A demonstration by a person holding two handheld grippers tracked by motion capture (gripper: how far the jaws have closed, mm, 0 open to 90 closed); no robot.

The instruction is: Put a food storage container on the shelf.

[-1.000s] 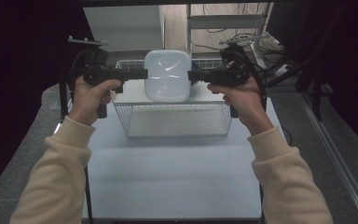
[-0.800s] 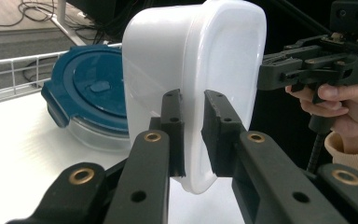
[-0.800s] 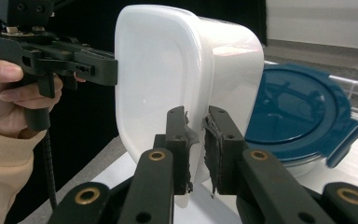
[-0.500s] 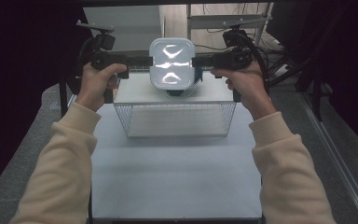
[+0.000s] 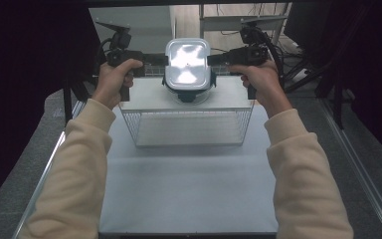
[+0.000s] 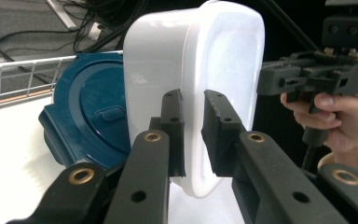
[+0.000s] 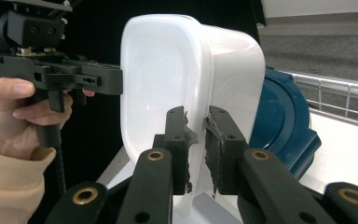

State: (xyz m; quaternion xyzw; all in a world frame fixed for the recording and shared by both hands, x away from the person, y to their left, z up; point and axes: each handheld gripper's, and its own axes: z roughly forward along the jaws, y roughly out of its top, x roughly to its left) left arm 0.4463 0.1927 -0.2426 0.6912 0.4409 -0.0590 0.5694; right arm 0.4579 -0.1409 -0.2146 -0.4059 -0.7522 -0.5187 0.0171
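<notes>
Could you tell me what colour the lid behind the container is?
Dark blue lid, clearest in the left gripper view.

Both forearms reach forward; the left gripper (image 5: 155, 59) and right gripper (image 5: 218, 58) clamp opposite rims of the white plastic container (image 5: 187, 62).

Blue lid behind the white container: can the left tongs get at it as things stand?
Probably not yet. The left tongs are shut on the white container's rim, which the right tongs also grip. The blue lid lies exposed on the white shelf.
</notes>
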